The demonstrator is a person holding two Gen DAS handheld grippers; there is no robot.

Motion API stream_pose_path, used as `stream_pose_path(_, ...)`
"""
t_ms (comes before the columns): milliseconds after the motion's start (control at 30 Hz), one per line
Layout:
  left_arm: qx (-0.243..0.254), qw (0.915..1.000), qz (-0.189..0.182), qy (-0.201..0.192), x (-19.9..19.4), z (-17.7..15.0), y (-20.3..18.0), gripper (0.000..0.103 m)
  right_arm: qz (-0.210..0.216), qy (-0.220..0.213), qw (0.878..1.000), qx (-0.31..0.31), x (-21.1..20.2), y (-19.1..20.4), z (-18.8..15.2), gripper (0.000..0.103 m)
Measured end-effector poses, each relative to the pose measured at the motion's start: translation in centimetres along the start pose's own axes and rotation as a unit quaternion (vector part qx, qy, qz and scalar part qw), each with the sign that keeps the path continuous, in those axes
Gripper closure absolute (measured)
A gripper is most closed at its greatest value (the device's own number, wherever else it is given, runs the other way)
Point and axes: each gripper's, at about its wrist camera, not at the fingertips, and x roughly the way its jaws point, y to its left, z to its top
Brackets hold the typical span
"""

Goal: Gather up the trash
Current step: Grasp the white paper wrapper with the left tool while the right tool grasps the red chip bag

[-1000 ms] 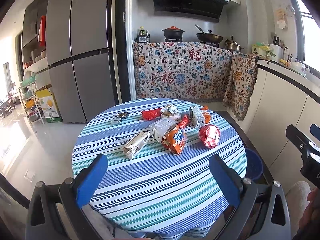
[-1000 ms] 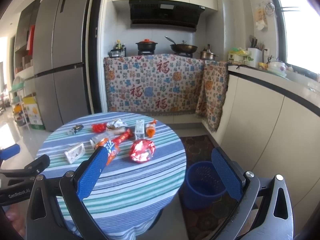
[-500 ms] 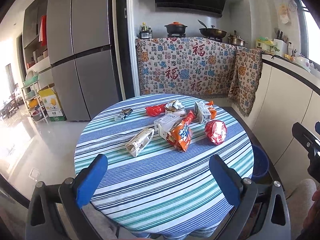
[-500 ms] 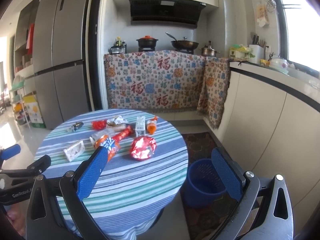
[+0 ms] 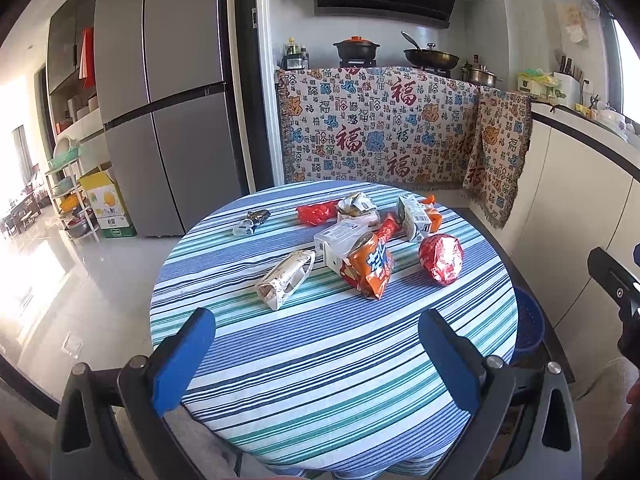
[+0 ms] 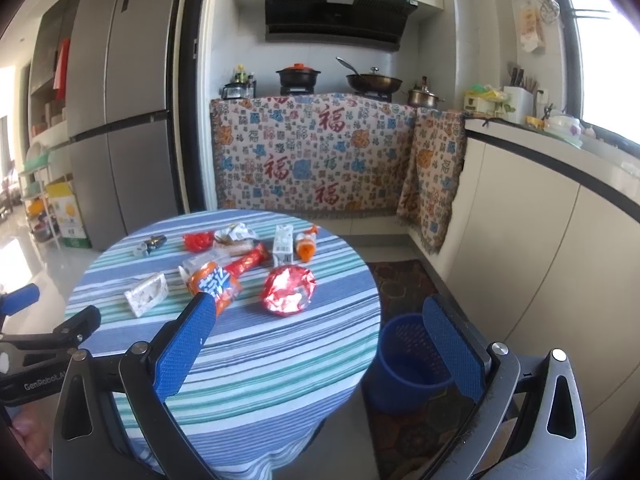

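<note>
Left tongs [image 5: 316, 354]: spread wide, empty, above near rim of striped surface [image 5: 332, 368]. White wrapper [image 5: 286, 279] at 11 o'clock, long axis toward 1 o'clock. Orange snack bag [image 5: 369, 267] at 12 to 1 o'clock. Red foil bag [image 6: 289, 289] nearest right tongs [image 6: 318, 350], at 11 o'clock; also spread wide, empty. Blue bin [image 6: 408, 360] on floor, 3 o'clock of surface. Remaining litter farther back; approach unobstructed.

Bright daylight, window [image 6: 600, 40] glare, fisheye-bent edges, sharp focus
</note>
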Motion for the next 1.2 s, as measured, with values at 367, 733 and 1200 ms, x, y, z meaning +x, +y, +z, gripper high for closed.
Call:
stream_pose_path(367, -0.013, 0.9992, -0.02, 0.031, 2.9, -1.0, 1.7, 0.0, 0.01, 0.015, 1.0, -0.003, 2.2, 0.4, -0.4, 0.0)
stream_pose_path(733, -0.057, 0.9927, -0.058, 0.088, 8.1, -2.6, 7.3, 0.0, 0.034, 0.073, 0.997, -0.005, 6.8, 0.8, -2.9, 0.0)
stream_pose_path(1200, 0.119, 0.9786, -0.124, 0.113, 18.8, 1.3, 5.0, 0.0, 0.052, 0.151, 0.987, 0.005, 12.8, -0.4, -5.6, 0.0)
